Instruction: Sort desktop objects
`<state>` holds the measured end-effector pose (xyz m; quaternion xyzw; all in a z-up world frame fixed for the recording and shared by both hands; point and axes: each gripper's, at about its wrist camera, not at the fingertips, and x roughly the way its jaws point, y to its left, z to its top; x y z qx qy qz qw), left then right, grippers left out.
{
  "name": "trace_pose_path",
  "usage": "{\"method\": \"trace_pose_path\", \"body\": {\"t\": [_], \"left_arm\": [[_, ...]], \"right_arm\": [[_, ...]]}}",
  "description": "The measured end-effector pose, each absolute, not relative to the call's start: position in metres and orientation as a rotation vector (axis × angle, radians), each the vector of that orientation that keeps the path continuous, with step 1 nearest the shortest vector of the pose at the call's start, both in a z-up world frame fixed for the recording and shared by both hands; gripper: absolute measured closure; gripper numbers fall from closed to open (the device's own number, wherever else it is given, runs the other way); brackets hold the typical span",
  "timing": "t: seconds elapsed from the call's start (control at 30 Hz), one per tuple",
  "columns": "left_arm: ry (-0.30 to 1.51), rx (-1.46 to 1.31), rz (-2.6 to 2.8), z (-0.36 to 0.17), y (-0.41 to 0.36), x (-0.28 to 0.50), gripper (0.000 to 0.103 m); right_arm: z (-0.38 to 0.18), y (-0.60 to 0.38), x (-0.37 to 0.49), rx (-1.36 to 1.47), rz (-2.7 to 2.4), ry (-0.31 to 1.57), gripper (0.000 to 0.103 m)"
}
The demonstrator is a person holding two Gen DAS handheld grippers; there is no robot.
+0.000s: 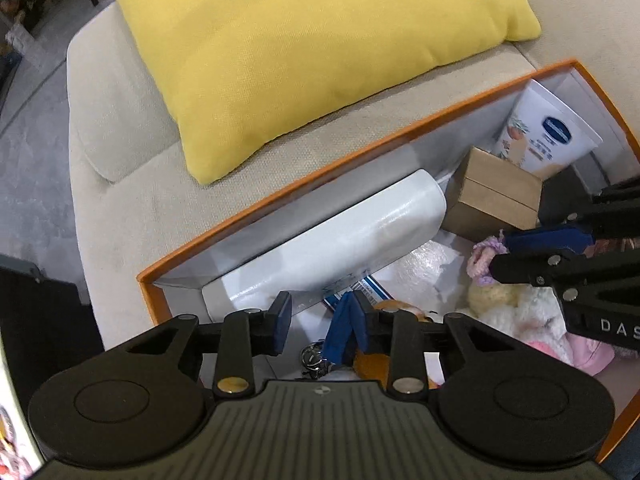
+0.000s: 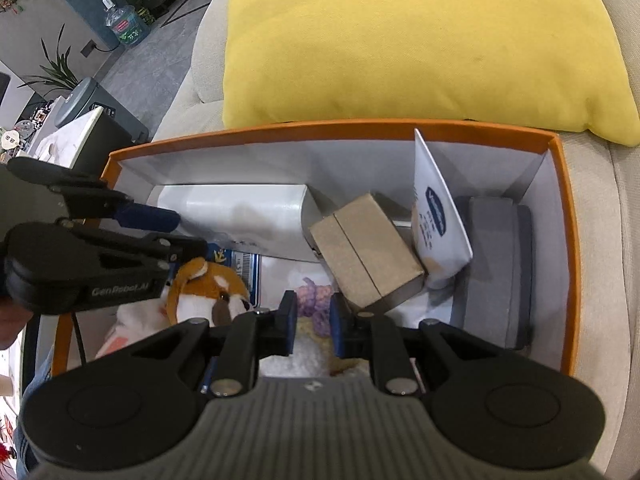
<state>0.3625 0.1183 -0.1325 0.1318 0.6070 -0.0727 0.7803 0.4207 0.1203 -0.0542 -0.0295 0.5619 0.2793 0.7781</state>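
A: Where is everything sitting?

B: In the orange box (image 2: 568, 240) on the sofa (image 1: 132, 184), just near the yellow pillow (image 2: 420, 40). A white roll (image 2: 240, 212) is lying along the far wall, a brown carton (image 2: 364, 256) is tilting beside it, a tube (image 2: 436, 216) is leaning to its right, and a grey case (image 2: 496, 264) is sitting at the right end.

A: And the grippers?

B: The left gripper (image 1: 320, 322) is hovering over the left end, above the fox toy (image 2: 208, 284), jaws parted, nothing pressed between them. The right gripper (image 2: 314, 326) is hanging over the purple knit piece (image 2: 316, 296) and white plush (image 1: 524, 312); whether its narrow jaws are pinching anything, I cannot tell.
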Motion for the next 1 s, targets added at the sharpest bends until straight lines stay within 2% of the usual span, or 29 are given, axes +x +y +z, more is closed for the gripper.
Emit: {"method": "trace_pose_path", "body": {"t": [0.47,0.67,0.73,1.0], "left_arm": [[1.283,0.330,-0.134,-0.087,0.092,0.322,0.065],[1.288,0.236,-0.085,-0.060,0.084,0.288,0.065],[1.273,0.221,-0.070,-0.050,0.081,0.273,0.062],[1.159,0.175,-0.004,-0.039,0.074,0.218,0.044]], "right_arm": [[-0.011,0.124,0.397,-0.147,0.593,1.171,0.075],[0.010,0.121,0.369,-0.202,0.599,1.148,0.062],[0.016,0.120,0.358,-0.219,0.603,1.143,0.057],[0.024,0.101,0.319,-0.219,0.605,1.137,0.051]]}}
